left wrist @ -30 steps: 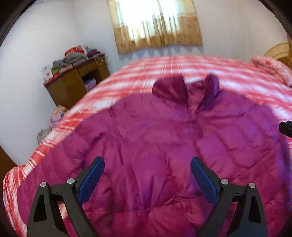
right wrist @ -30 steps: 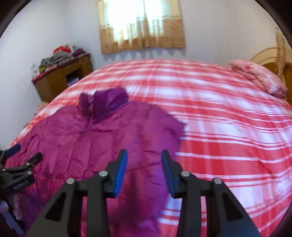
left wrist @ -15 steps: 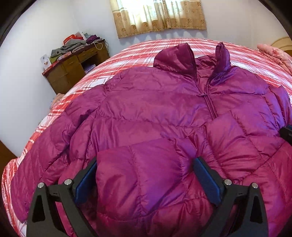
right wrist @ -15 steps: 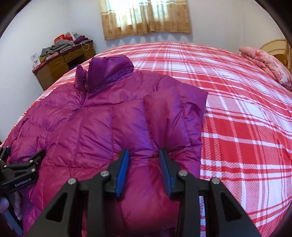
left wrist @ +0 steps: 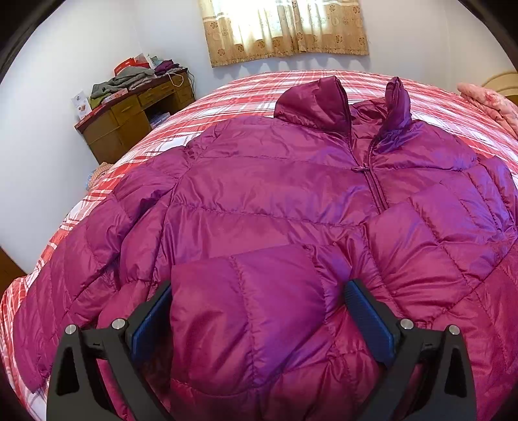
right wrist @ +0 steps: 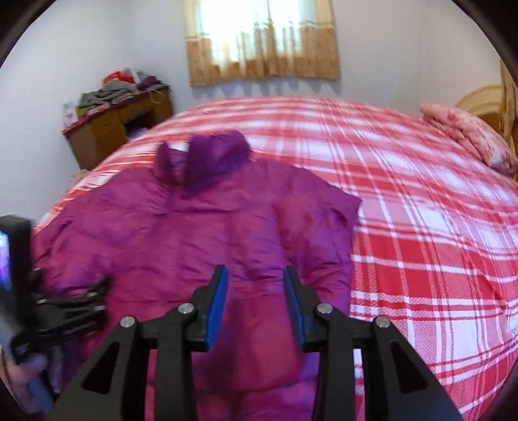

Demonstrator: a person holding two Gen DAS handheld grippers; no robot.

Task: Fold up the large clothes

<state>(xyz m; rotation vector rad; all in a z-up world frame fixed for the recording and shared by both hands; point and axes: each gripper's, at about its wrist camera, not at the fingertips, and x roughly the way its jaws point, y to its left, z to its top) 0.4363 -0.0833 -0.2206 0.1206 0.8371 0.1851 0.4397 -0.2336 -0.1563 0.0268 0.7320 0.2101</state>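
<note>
Magenta quilted down jacket (left wrist: 272, 197) spread front-up on the red-and-white plaid bedspread (right wrist: 421, 226), over the near-left part of the bed, reaching to its left edge; collar (left wrist: 317, 103) standing up and pointing toward the far side, zipper (left wrist: 375, 184) closed below it. Right half of the bed bare plaid.

Left gripper (left wrist: 257, 311) low over the hem end of the jacket, jaws spread wide. Between the blue pads (left wrist: 369, 319): a puffy folded sleeve end (left wrist: 252, 307) lying across the jacket front. Padding bulging against the left pad; whether actually pinched, cannot tell, since the gap looks near full width. Other sleeve (left wrist: 430, 233) also folded in across the chest, lying beside the zipper in the left wrist view.

Right gripper (right wrist: 255, 304) raised above the jacket's right side, jaws at a medium gap, nothing between the pads (right wrist: 217, 307); jacket fabric visible below and behind them. Right wrist view motion-blurred. Left tool and the hand (right wrist: 29, 372) holding it visible at the left border of that view.

Surroundings: wooden desk (left wrist: 129, 123) against the far-left wall with piled clothes (left wrist: 129, 79) on top; curtained window (left wrist: 285, 29) on the far wall; pink floral pillow (right wrist: 469, 139) at the bed's far-right corner by a wooden headboard (right wrist: 482, 100).
</note>
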